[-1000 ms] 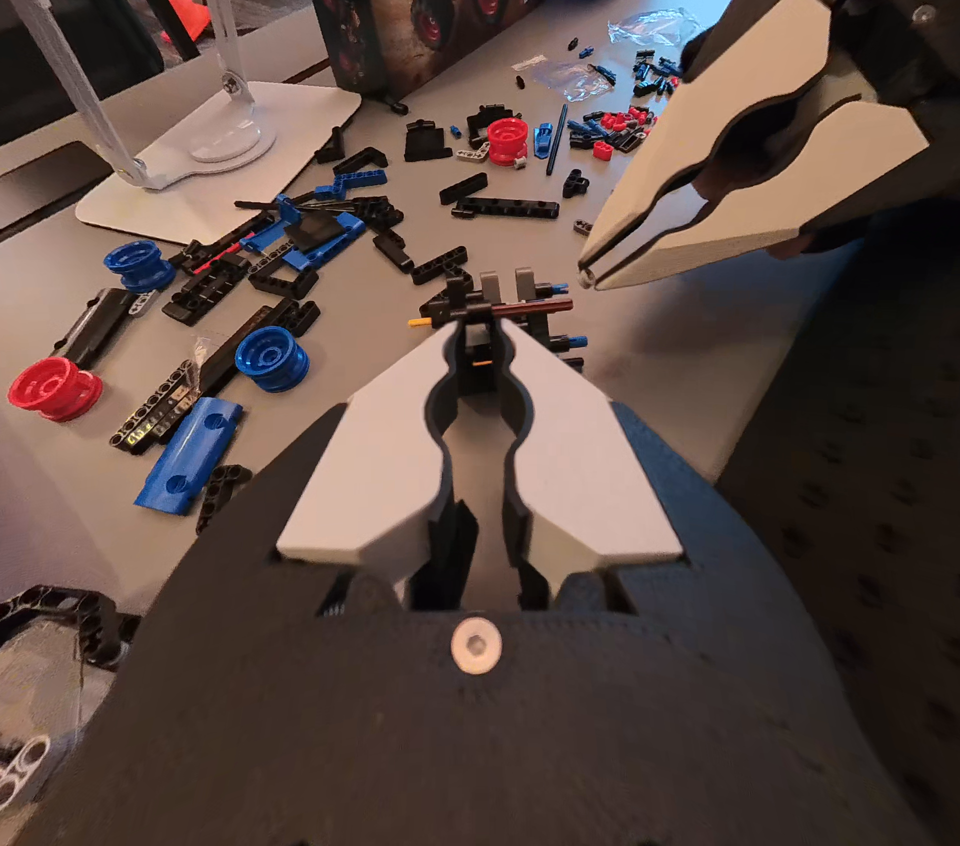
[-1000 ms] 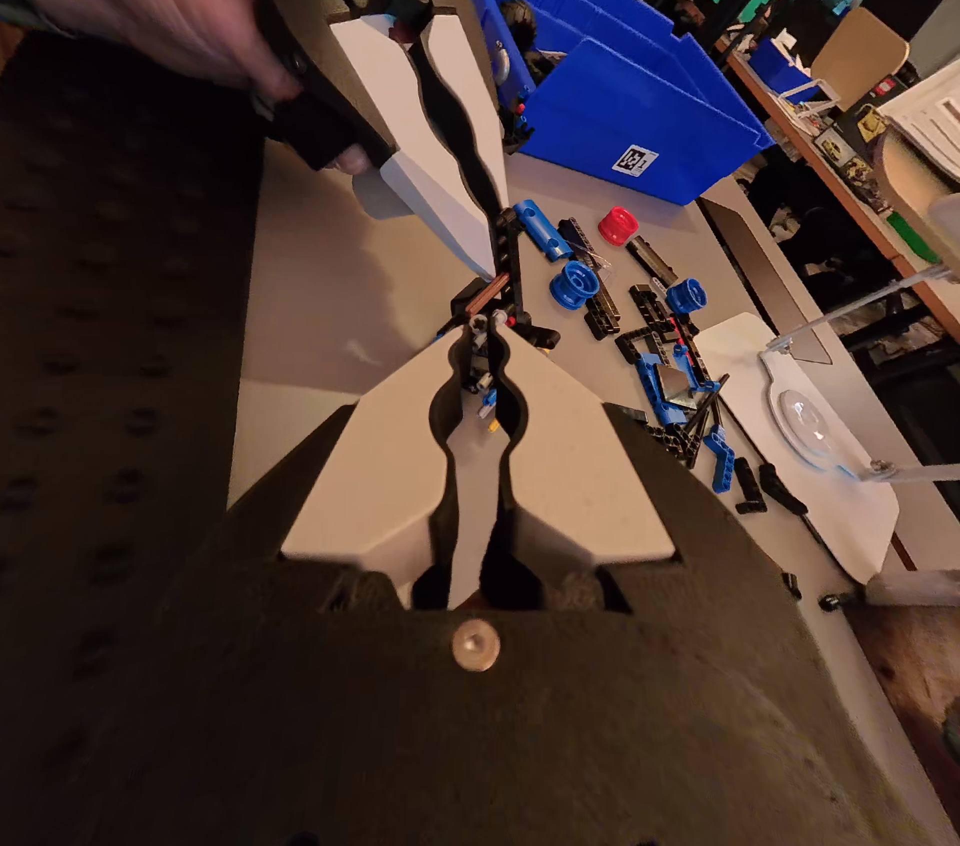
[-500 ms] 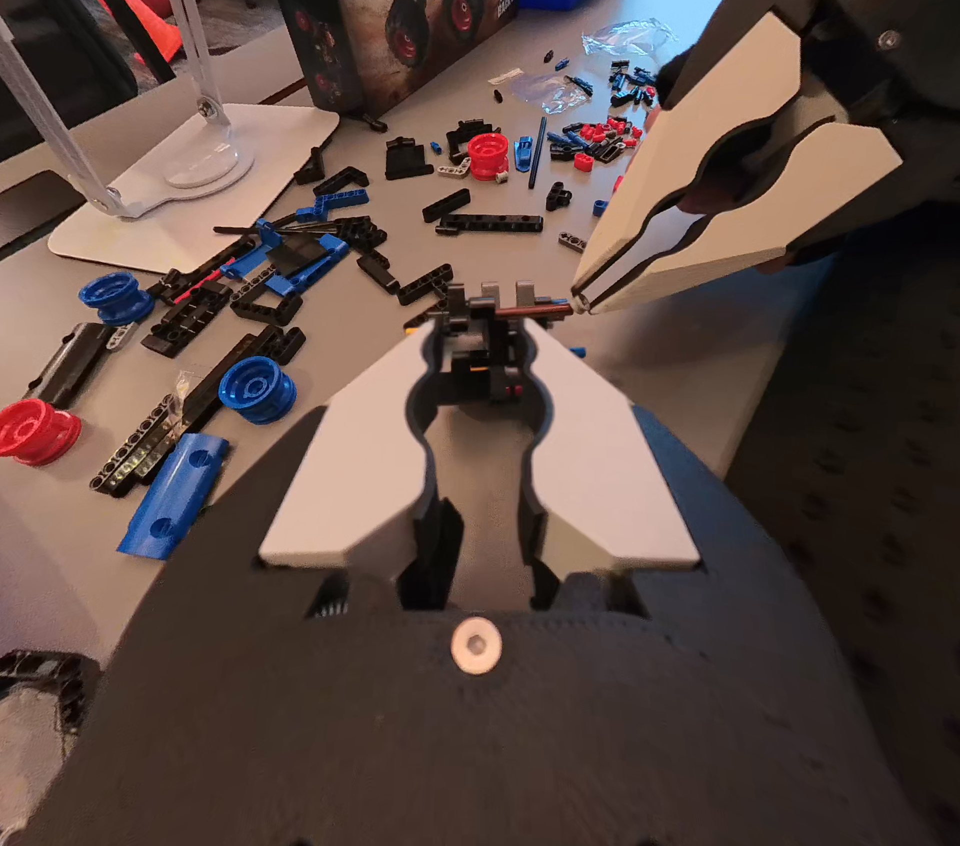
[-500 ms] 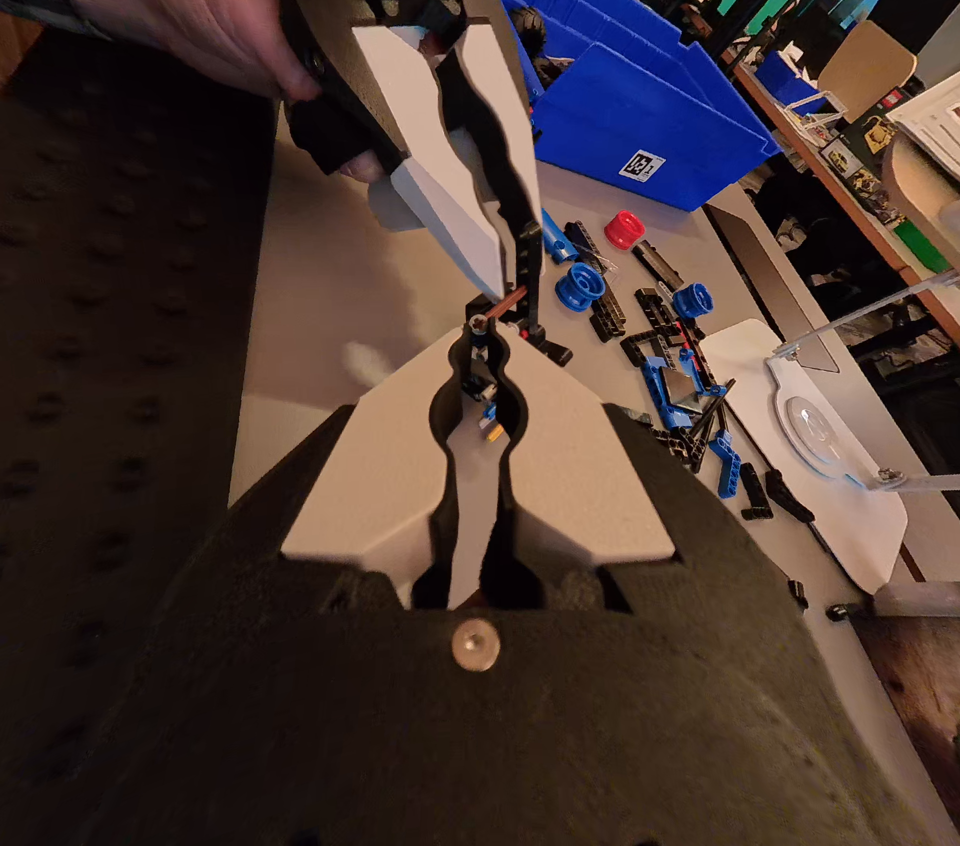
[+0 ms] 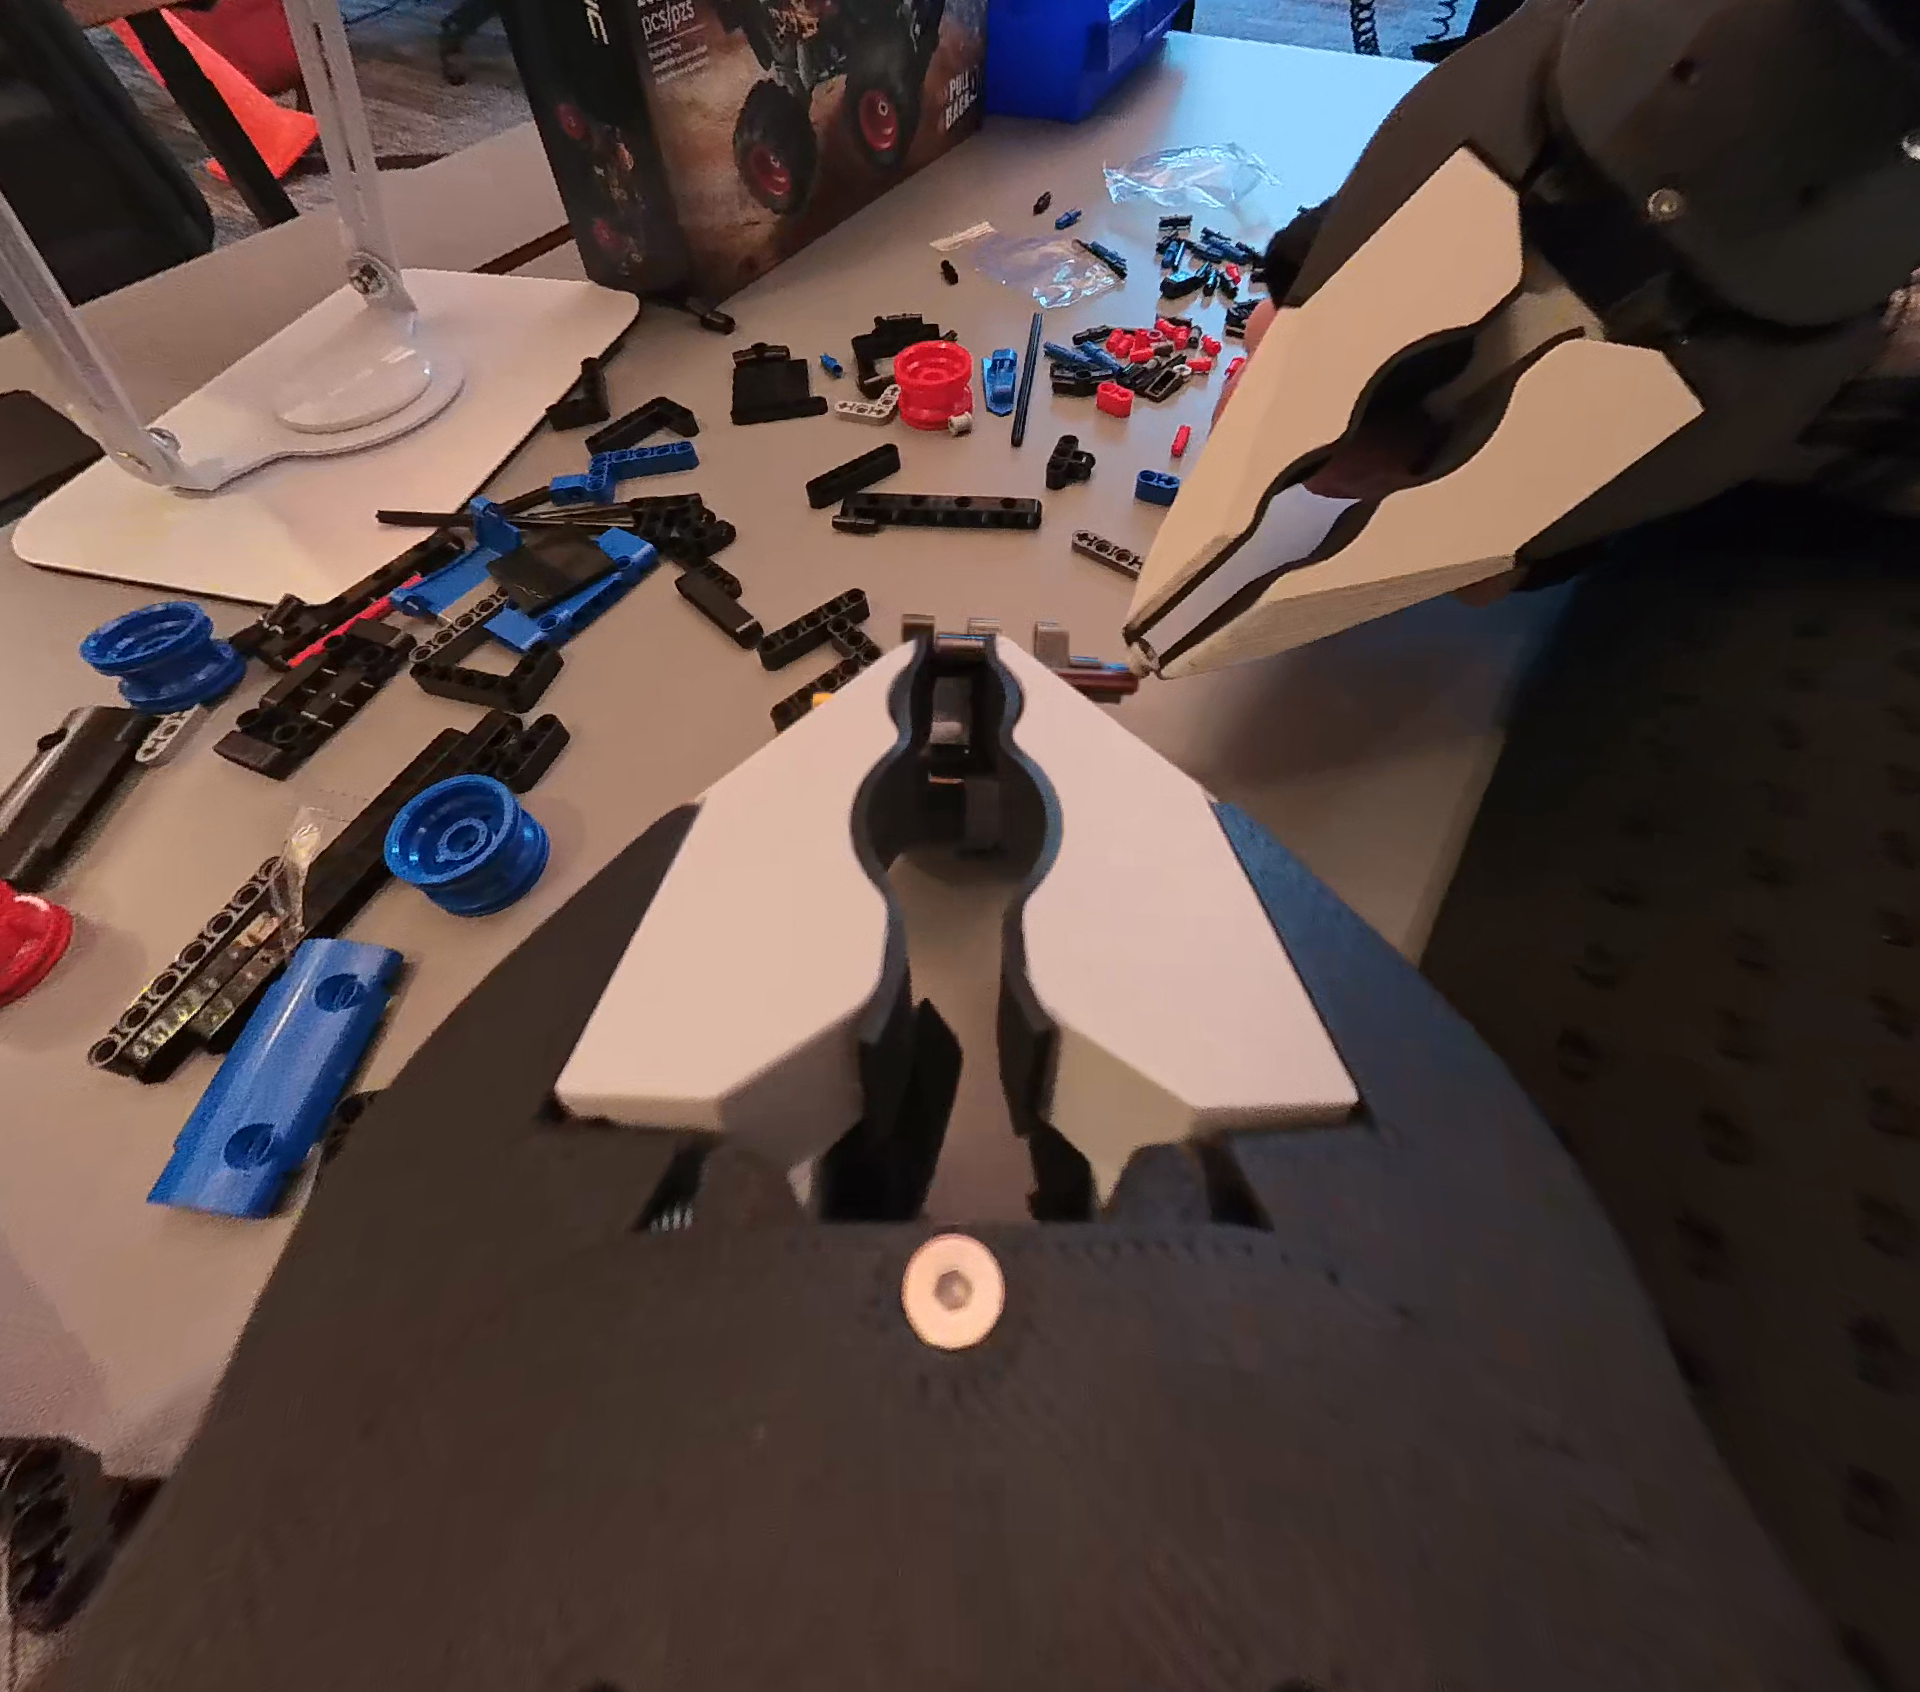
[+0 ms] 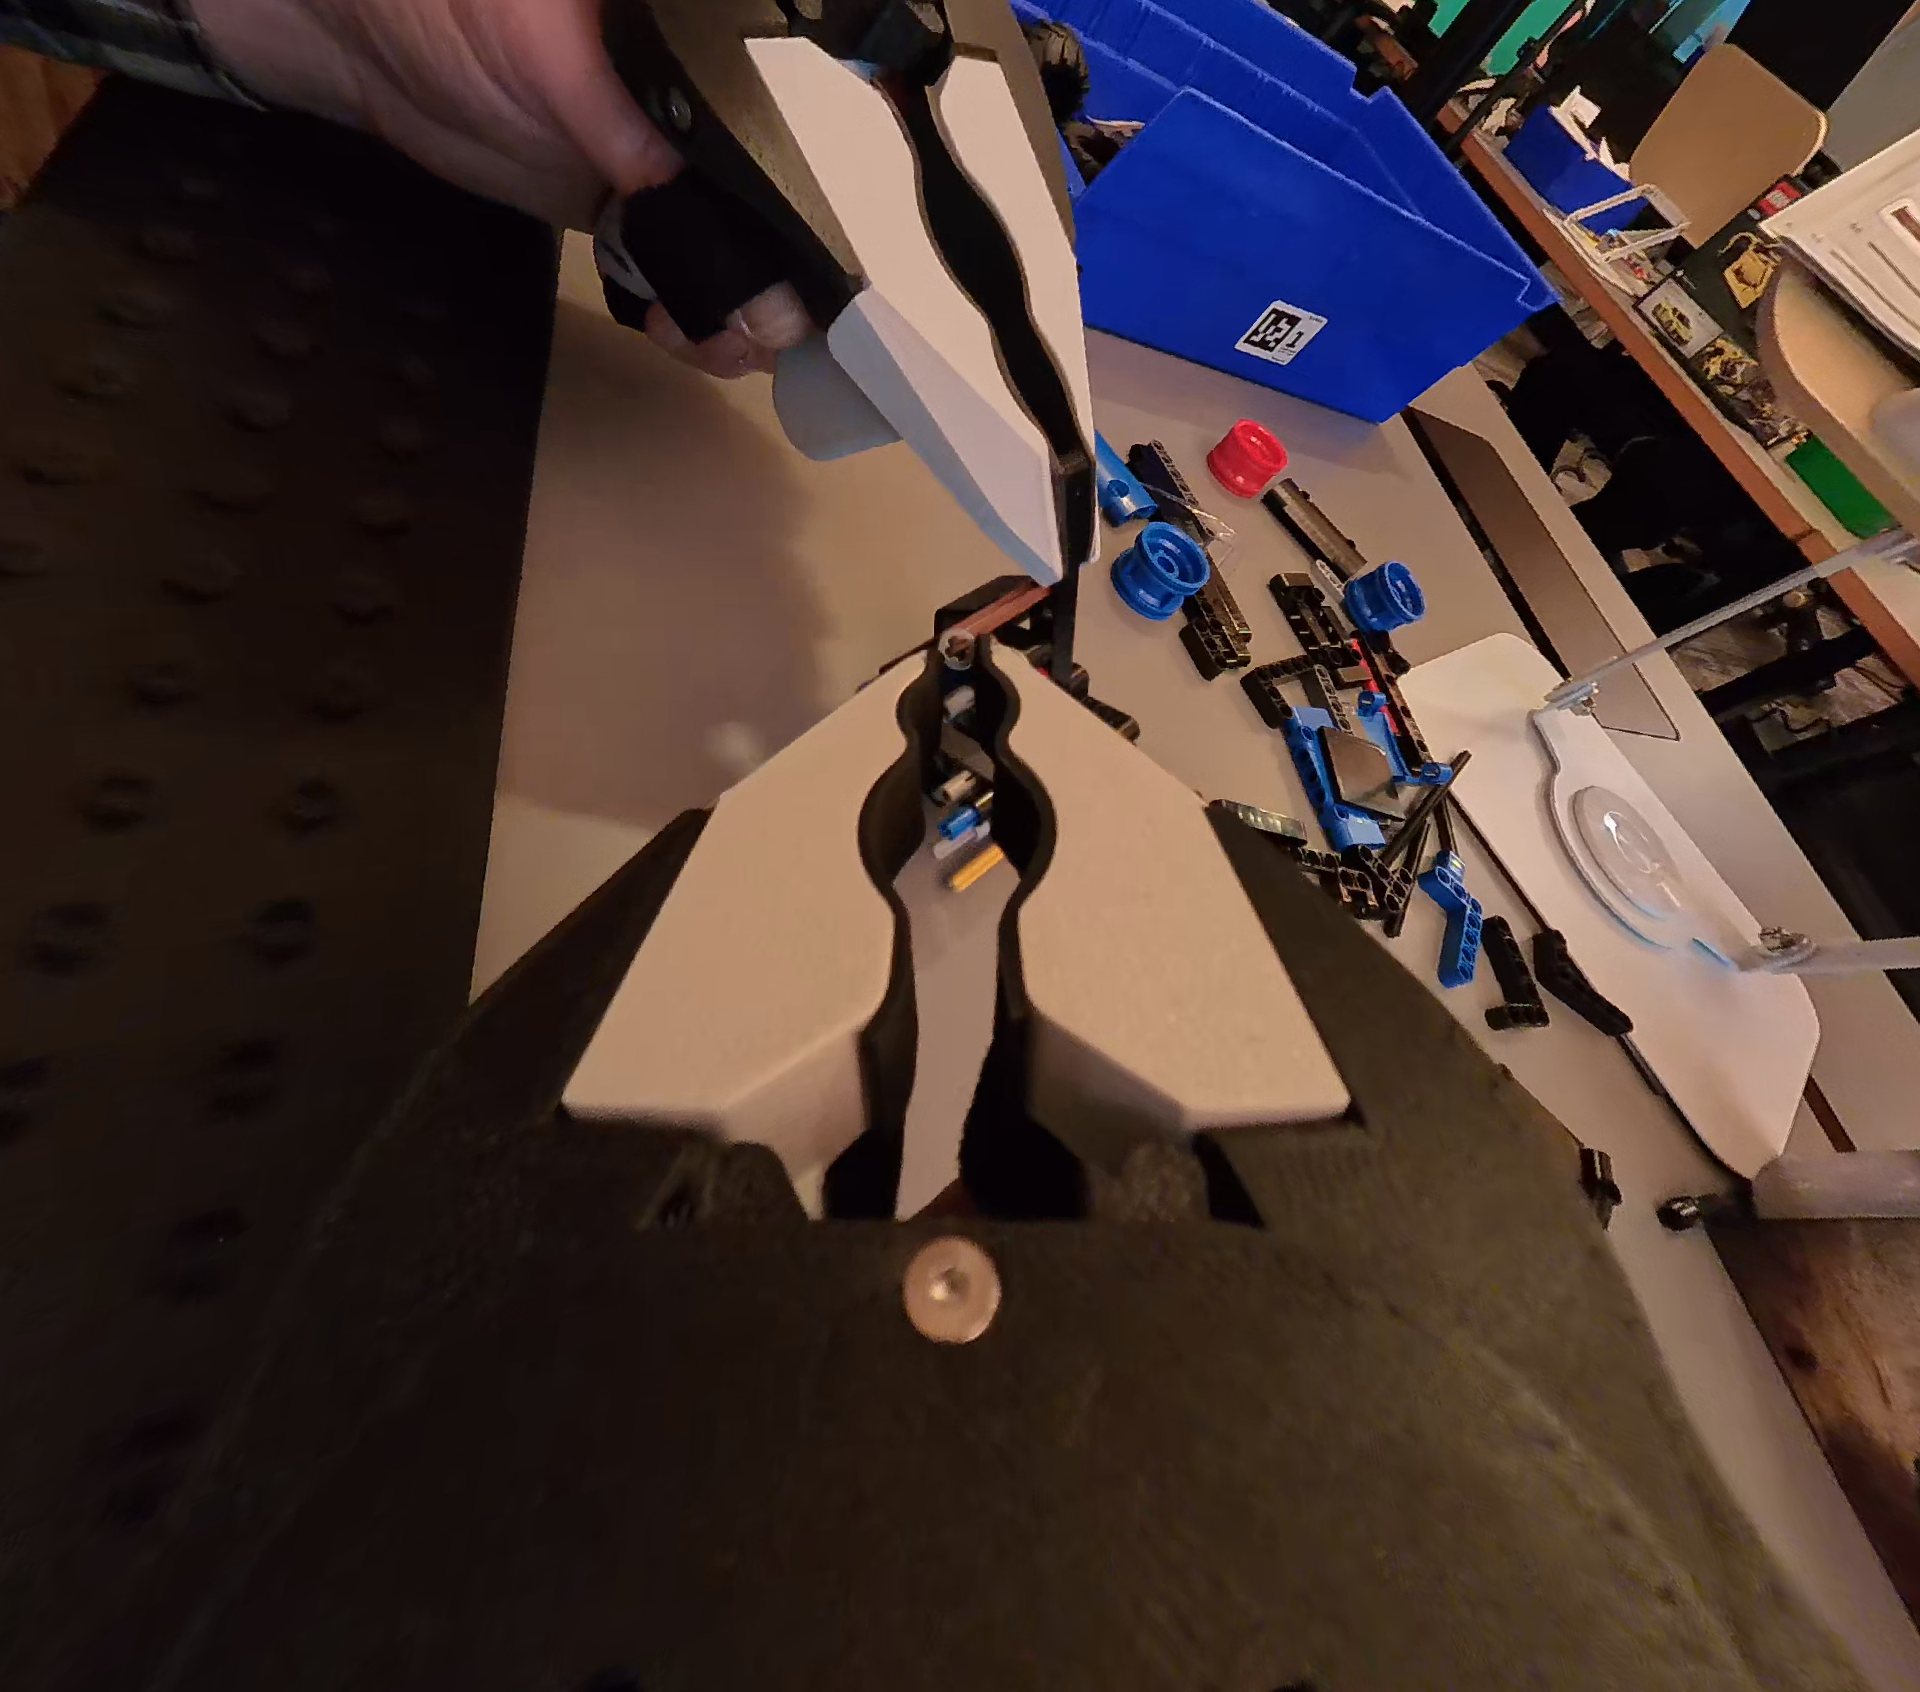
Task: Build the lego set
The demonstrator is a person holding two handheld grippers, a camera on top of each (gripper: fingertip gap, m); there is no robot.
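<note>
Both grippers' pale fingers pinch one small assembly [image 5: 961, 723] of black and grey lego parts above the near edge of the grey table [image 5: 1299, 769]. Left gripper [image 5: 958, 655] is narrowed onto the black body of the assembly. Right gripper [image 6: 961, 655] is nearly closed on the end of a brown axle [image 6: 997, 614] that sticks out of the assembly's side. Behind them stand the set's box [image 5: 727, 11] and a blue bin [image 6: 1288, 240]. Blue wheel hubs [image 5: 468, 842], a red one [image 5: 933, 385] and loose black and blue beams [image 5: 940, 512] lie scattered across the table.
</note>
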